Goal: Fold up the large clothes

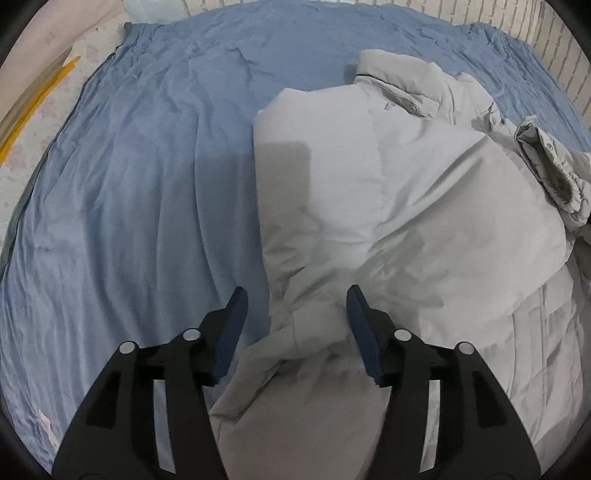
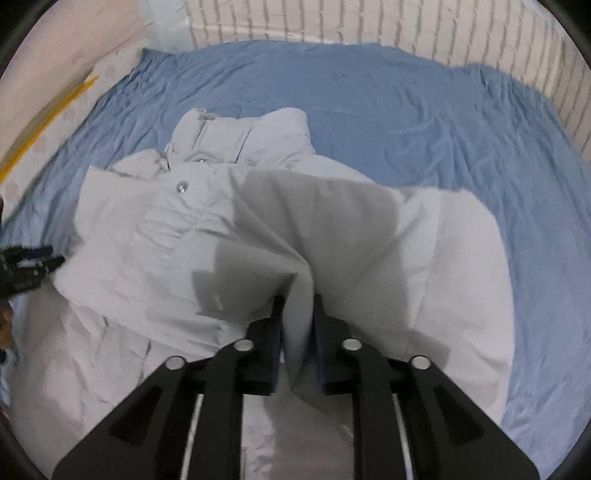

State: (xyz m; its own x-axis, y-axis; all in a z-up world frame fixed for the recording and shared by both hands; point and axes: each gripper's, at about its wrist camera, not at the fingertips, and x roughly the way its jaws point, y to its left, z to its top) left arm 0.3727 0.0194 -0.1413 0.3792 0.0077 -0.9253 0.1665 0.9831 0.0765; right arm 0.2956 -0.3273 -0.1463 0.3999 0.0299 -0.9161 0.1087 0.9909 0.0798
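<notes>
A light grey padded jacket (image 1: 388, 192) lies on a blue bedsheet (image 1: 147, 166), collar at the far end, a sleeve cuff (image 1: 554, 173) at the right. My left gripper (image 1: 295, 295) is open, its fingers either side of a bunched fold at the jacket's left edge, holding nothing. In the right wrist view the jacket (image 2: 166, 251) shows snap buttons near its collar. My right gripper (image 2: 298, 299) is shut on a raised fold of the jacket's fabric (image 2: 332, 236). The left gripper also shows at the far left edge of the right wrist view (image 2: 29, 262).
The blue sheet (image 2: 443, 129) covers the bed, with bare sheet left of the jacket and beyond it. A patterned wall or headboard (image 2: 369, 22) runs along the far and right side. A pale surface with yellow strips (image 1: 37, 99) lies at the left.
</notes>
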